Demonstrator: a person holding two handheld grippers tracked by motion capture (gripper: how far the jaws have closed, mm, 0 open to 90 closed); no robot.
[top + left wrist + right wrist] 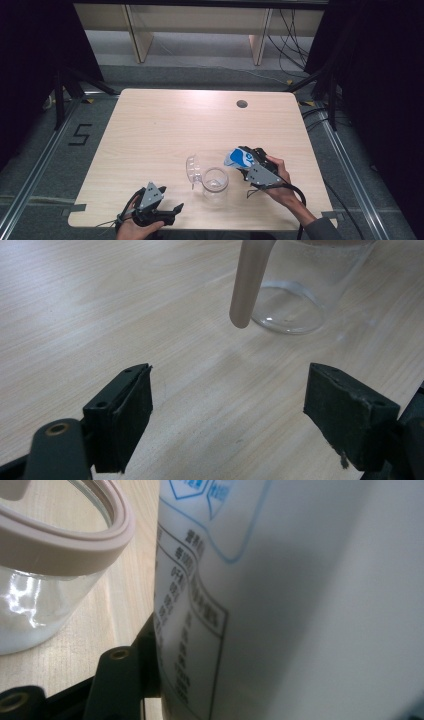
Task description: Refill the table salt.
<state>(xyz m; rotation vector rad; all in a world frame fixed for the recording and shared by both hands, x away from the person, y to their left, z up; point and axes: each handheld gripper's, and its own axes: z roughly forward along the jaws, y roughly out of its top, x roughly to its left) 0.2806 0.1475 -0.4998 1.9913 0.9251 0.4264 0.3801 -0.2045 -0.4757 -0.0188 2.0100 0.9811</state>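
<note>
**Carton tipped toward the pitcher**

The white-and-blue printed paper carton (236, 158) lies tilted, long axis slanting down-left toward the clear glass pitcher (215, 184) on the bench (150, 130). Right gripper (246, 161) jaws clamp the carton; left gripper (170, 210) jaws stand apart.

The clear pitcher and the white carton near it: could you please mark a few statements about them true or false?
1. The right gripper is shut on the white-and-blue carton. True.
2. The left gripper holds the clear pitcher by its handle. False: its jaws stand open and empty, short of the handle.
3. The pitcher's lid is closed. False: it is flipped open to the pitcher's left.
4. The pitcher stands upright on the wooden table. True.
5. The carton lies flat on the table. False: it is held up beside the pitcher's rim.
</note>
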